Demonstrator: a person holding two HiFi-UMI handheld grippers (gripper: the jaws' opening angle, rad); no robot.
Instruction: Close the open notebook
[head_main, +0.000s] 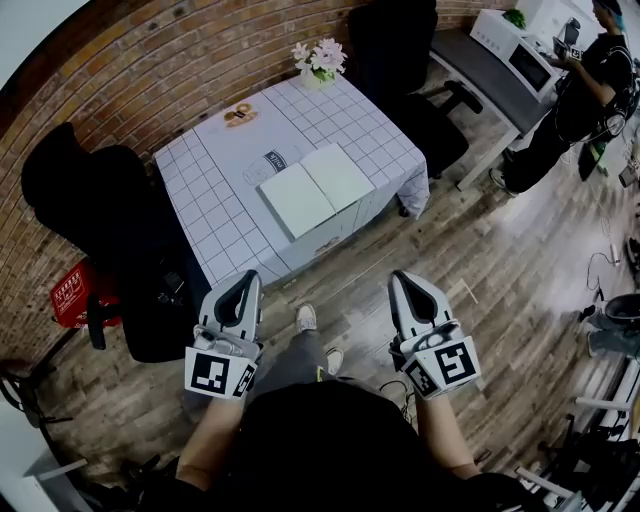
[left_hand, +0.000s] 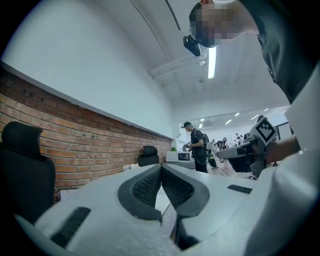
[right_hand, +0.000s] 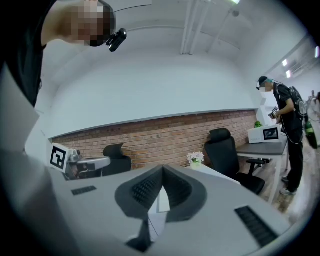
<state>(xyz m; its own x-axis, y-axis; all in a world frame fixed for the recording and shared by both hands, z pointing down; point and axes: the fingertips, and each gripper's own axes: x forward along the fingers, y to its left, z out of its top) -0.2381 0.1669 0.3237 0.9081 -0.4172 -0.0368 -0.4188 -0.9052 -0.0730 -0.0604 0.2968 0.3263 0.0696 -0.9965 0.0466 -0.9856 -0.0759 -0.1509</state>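
1. Notebook (head_main: 318, 188) closing is not yet begun. Nearest me, my left tongs (head_main: 246, 282) and right tongs (head_main: 402, 282) point level, each with its jaws pressed together on nothing.
2. Ahead of them is floor (head_main: 350, 270), then the table (head_main: 200, 235) edge. Neither tongs touches the table.
3. The notebook lies open and flat on the table's near part, ahead of me and between the two tongs.
4. Its spine runs away from me, slanting left as it recedes. The left page lies nearer and the right page farther.
5. I judge the left tongs somewhat nearer, facing the left page's near corner, so that page looks like the one to lift and fold across.
6. Flowers (head_main: 320, 58) stand at the far edge.
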